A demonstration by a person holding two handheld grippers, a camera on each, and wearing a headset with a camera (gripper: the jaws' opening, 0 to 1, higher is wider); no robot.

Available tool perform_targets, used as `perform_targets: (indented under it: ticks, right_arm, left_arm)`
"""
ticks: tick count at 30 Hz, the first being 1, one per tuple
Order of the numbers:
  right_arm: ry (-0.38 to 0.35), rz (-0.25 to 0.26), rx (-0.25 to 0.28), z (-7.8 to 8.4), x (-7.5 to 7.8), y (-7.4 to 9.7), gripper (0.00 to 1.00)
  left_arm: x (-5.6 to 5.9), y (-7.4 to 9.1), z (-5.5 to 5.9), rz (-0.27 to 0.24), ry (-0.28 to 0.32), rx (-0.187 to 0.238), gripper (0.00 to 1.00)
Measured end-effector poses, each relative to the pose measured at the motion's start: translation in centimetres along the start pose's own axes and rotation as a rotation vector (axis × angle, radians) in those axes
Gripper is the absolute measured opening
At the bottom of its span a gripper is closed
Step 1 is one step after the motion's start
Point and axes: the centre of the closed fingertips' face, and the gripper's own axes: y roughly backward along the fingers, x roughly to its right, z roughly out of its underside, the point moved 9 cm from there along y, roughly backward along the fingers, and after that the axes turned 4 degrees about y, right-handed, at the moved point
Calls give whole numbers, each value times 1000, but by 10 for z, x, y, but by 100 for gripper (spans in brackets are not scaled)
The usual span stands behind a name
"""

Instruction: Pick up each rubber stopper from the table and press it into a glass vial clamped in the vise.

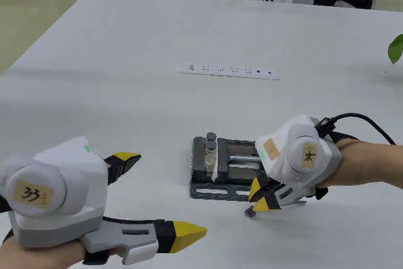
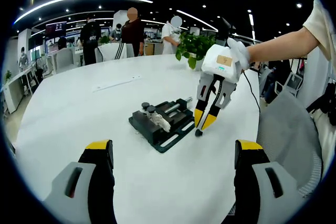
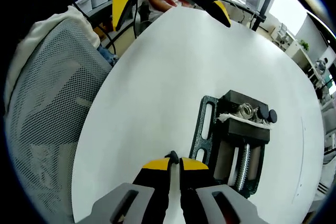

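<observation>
Small dark rubber stopper [image 1: 250, 212] is pinched at the very tips of the right gripper [image 1: 258, 197], whose yellow-tipped jaws are nearly pressed together, at 4 o'clock from the dark grey metal vise [image 1: 217, 174] on the white table [image 1: 126, 80]. The stopper is too small to tell its long axis. Clear glass vial [image 1: 211, 146] stands upright in the vise, dark cap up. Left gripper [image 1: 160, 194] hovers at 8 o'clock, jaws spread wide.
</observation>
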Motion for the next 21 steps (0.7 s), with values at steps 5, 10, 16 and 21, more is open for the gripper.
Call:
perform_targets:
  ticks: [5,10,16,21]
  right_arm:
    - [5,-16,-10,2,-2,-3,0]
    - [10,-14,-12,1,-2,-4,0]
    - [31,-8,-26,2,-1,-5,0]
    - [12,-1,-26,3,-4,-5,0]
  left_arm:
    - [0,1,3,-2,5,-3,95]
    - [-1,1,7,0,9,-6,95]
    - [1,1,7,0,13,-3,95]
    - [1,0,7,1,17,-1,95]
